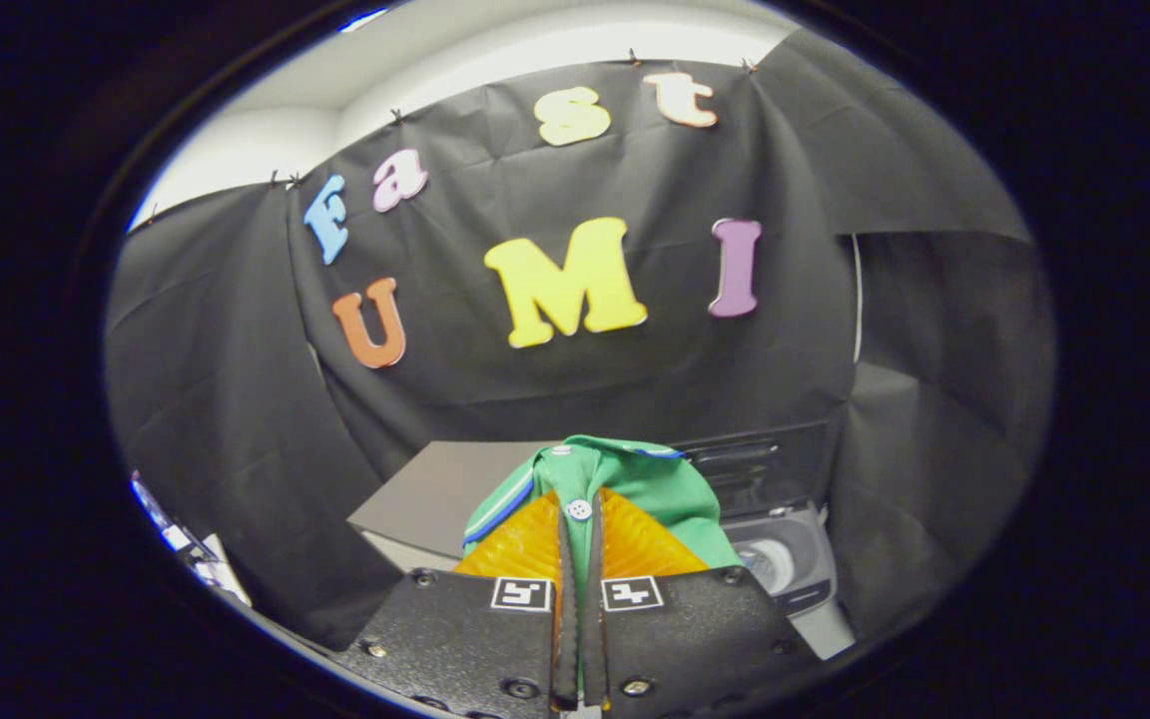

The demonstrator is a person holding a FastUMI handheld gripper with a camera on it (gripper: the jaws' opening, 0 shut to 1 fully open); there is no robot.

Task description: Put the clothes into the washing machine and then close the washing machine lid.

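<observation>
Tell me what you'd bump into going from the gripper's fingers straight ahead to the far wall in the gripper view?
gripper, its fingers closed on the cloth → green shirt pinched between them → washing machine with its raised lid, just beyond and a little to the right → black cloth wall at the back.

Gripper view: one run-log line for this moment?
gripper: shut on green button-up shirt | shirt: lifted | white washing machine: beyond fingers, lid open
</observation>
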